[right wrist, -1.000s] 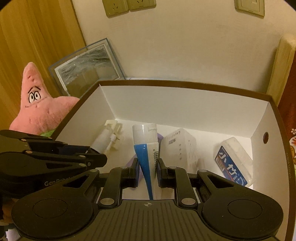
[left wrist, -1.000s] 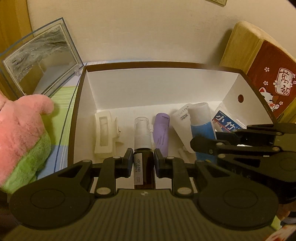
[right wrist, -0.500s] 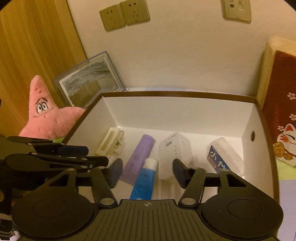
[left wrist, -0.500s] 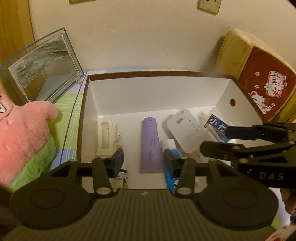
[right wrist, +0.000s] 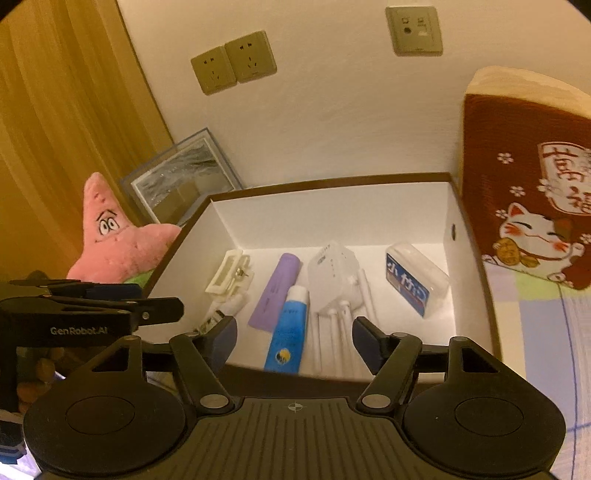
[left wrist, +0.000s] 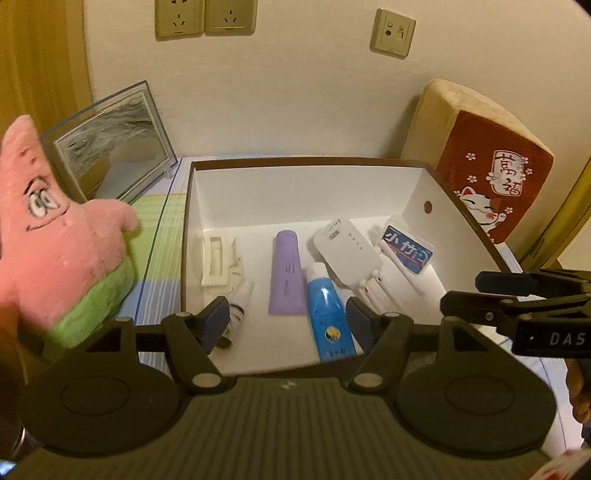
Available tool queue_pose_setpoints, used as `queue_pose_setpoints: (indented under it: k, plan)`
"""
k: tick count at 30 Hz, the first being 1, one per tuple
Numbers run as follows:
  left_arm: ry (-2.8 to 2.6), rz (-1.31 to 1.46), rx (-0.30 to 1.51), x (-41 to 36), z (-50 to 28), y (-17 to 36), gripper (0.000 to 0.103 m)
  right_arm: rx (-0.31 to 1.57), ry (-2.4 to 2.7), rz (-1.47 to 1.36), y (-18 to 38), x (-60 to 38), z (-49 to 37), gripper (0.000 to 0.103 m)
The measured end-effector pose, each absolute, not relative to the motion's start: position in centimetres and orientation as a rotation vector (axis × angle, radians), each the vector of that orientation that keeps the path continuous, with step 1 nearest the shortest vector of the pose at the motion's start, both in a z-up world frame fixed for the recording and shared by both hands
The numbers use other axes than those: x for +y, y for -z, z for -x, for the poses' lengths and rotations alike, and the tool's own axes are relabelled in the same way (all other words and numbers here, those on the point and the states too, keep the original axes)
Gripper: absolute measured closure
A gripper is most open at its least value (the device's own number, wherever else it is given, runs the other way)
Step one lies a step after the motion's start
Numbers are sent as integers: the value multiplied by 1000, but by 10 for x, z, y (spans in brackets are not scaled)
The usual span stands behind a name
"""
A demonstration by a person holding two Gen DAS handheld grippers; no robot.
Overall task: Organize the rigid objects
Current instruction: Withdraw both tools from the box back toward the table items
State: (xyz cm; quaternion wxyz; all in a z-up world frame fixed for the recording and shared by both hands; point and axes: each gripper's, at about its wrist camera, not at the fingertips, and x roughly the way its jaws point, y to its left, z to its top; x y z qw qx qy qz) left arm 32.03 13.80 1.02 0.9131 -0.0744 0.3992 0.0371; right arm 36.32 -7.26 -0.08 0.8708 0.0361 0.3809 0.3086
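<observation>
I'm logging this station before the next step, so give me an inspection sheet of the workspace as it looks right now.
Surface: striped cloth under the box.
Job's things: open white box holds hair clip, spray bottle, purple tube, blue tube, white router, blue-label case, all lying down.
Clutter: pink star plush, framed picture, cat cushion.
Grippers: left gripper and right gripper open, jaws just opened, holding nothing.
Cables: nothing seen.
Surroundings: wall sockets.
</observation>
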Motion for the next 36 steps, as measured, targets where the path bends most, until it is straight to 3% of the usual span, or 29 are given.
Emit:
queue_pose_setpoints:
  k: [4, 18, 36]
  plan:
    - [-90, 160, 811, 134, -298, -19, 30, 799, -647, -83, -5, -82, -343, 36]
    - [-108, 179, 802, 117, -228, -33, 30, 824, -655, -65, -9, -102, -282, 36]
    - [-165, 222, 848, 110, -162, -12, 30, 928, -672, 3, 21, -110, -228, 36]
